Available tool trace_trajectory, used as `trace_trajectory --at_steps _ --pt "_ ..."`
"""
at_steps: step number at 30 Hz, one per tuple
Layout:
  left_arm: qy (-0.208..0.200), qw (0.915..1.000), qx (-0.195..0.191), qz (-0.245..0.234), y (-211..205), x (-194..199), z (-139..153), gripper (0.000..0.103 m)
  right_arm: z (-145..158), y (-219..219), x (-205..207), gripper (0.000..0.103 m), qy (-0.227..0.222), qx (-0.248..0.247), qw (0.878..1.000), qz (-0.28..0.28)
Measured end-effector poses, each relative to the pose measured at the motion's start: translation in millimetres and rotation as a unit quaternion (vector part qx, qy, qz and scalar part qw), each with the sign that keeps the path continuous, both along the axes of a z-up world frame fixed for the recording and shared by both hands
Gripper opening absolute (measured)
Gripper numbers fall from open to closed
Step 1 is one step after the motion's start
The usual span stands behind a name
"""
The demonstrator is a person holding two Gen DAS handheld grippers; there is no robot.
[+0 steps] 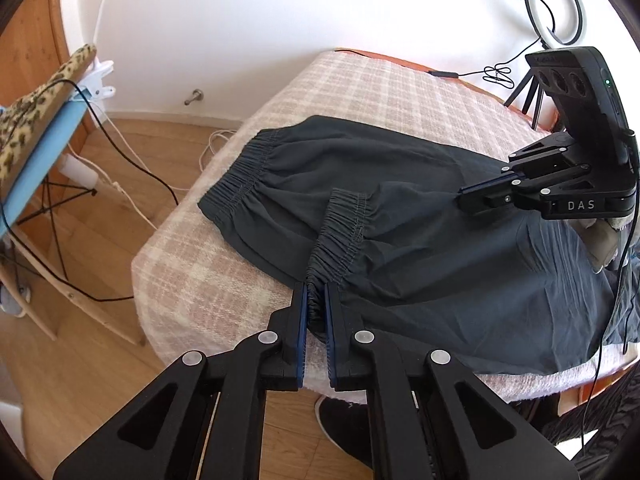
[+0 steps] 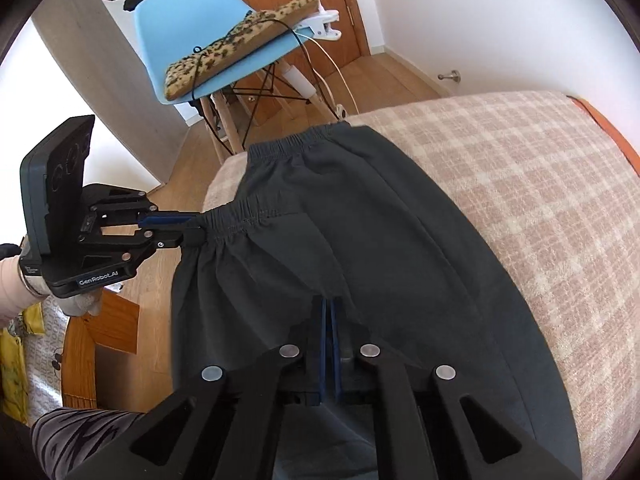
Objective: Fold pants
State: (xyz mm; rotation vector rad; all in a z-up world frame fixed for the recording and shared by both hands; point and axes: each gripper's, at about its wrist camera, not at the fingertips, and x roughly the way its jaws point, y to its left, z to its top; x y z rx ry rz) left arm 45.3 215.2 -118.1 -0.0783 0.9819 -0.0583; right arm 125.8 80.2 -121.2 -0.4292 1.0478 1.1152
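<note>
Dark grey pants (image 1: 420, 236) lie on a bed with a beige checked blanket (image 1: 192, 280); they also fill the right wrist view (image 2: 360, 240). One leg's elastic cuff (image 1: 240, 172) lies flat at the far left. My left gripper (image 1: 316, 300) is shut on the other elastic cuff (image 1: 340, 232), pinched at the near bed edge; it shows in the right wrist view (image 2: 192, 228) too. My right gripper (image 2: 330, 312) is shut on a fold of the pants fabric, and it shows at the right in the left wrist view (image 1: 468, 196).
A blue chair (image 2: 188, 40) with a leopard-print cushion (image 2: 240, 44) stands on the wood floor left of the bed, with cables under it. A ring light (image 1: 556, 4) on a tripod stands behind the bed. A person's dark shoe (image 1: 344, 416) is below the bed edge.
</note>
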Motion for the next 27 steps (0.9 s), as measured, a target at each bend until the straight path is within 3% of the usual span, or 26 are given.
trace_trajectory --at_steps 8,11,12,14,15,16,20,24,26,27 --pt "-0.016 0.9993 0.033 -0.012 2 13 10 0.007 29 3 8 0.0 -0.043 0.027 0.998 -0.035" --pt "-0.031 0.998 0.05 -0.023 1 17 15 0.007 29 9 14 0.001 0.007 0.039 0.999 -0.016" --pt "-0.024 0.9977 0.059 -0.021 2 18 12 0.007 26 10 19 0.006 0.03 0.027 0.999 -0.012" --pt "-0.005 0.9987 0.049 -0.016 7 17 1 0.007 22 11 25 0.022 0.033 0.011 0.999 -0.018" --pt "0.003 0.9987 0.048 -0.017 7 15 -6 0.007 21 11 27 0.036 0.035 0.013 0.999 -0.017" --pt "0.007 0.9987 0.047 -0.017 7 13 -11 0.007 19 13 30 0.037 0.046 0.02 0.999 -0.019" --pt "0.003 0.9996 0.028 -0.005 12 9 -18 0.007 0 35 39 0.038 0.093 0.023 0.995 -0.027" --pt "-0.001 0.9994 0.032 -0.009 10 9 -16 0.007 -24 62 32 0.038 0.096 -0.015 0.995 -0.014" --pt "-0.004 0.9994 0.032 -0.009 9 8 -14 0.007 -34 71 26 0.026 0.079 -0.033 0.996 -0.017" --pt "-0.006 0.9995 0.031 -0.008 10 7 -14 0.007 -37 74 22 0.009 0.08 -0.037 0.996 -0.014"
